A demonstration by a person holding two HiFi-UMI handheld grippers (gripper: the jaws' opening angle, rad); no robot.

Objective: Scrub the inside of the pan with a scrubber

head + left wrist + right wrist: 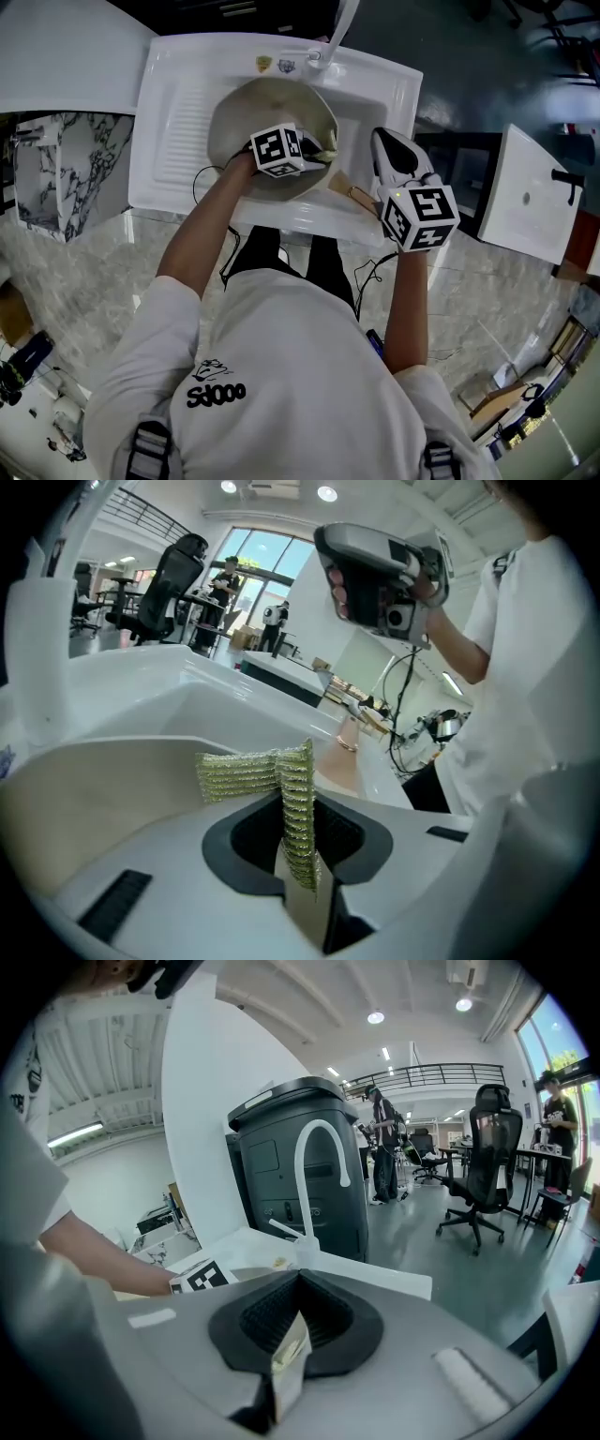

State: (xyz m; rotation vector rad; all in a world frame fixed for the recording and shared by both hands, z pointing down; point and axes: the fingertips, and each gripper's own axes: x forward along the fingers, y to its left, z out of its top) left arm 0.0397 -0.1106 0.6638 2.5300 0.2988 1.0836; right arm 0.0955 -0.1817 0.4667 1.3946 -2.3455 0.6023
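Over the basin, the left gripper [298, 819] is pinching a gold-green woven metal scrubber [234, 772] edge-on. Its jaws are pressing together on the folded mesh, and the loose end is fanning out just to the left of the jaw tips. Beneath and ahead of those jaws, the smooth inner wall of the round cream pan [246, 111] is curving away. The left gripper view is not showing whether the mesh is touching it. From the head view, the scrubber is sitting inside the pan on the side nearest the handle, just beyond the left gripper's marker cube [280, 150].

To the right of that tool and well apart from it, the right gripper [298, 1302] is squeezing its jaws shut on the pale end of the pan's wooden handle [354, 194]. The handle is running from the pan's rim back under this gripper's own marker cube [419, 217]. Ahead of the right jaws, a white curved faucet [301, 1194] is rising at the far edge of the white sink [178, 94], in which the pan is resting.

The frames are showing two grippers, two marker cubes, one scrubber, one pan with one handle, one faucet and one sink.
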